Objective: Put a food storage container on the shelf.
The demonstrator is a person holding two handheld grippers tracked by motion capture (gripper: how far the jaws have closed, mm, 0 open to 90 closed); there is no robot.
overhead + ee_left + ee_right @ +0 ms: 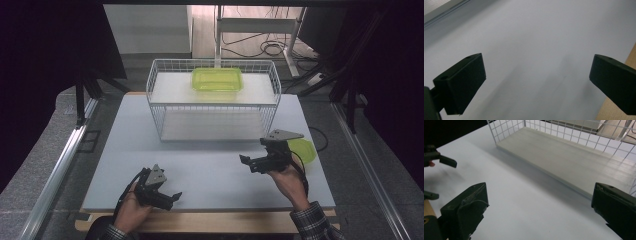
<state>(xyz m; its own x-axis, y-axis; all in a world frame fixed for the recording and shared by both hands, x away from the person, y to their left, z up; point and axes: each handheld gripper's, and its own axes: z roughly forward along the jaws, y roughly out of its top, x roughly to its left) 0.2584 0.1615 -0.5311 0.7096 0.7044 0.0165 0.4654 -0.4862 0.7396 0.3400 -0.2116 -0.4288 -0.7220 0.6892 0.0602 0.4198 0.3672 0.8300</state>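
Observation:
A white wire rack (212,100) with two shelves stands at the back of the grey table mat (210,180). A yellow-green plastic container (217,79) rests on its top shelf. A second yellow-green container (304,149) lies on the mat at the right, just behind my right hand. My right gripper (247,164) hovers in front of the rack, pointing left, jaws open and empty (539,195). Its view looks at the rack's lower shelf (574,157). My left gripper (171,200) is near the front edge, open (536,67) over bare mat.
The mat's wooden border (631,57) runs along the front edge close to the left gripper. Metal rails (60,170) flank the table on both sides. The left gripper (441,160) appears at the far left of the right gripper view.

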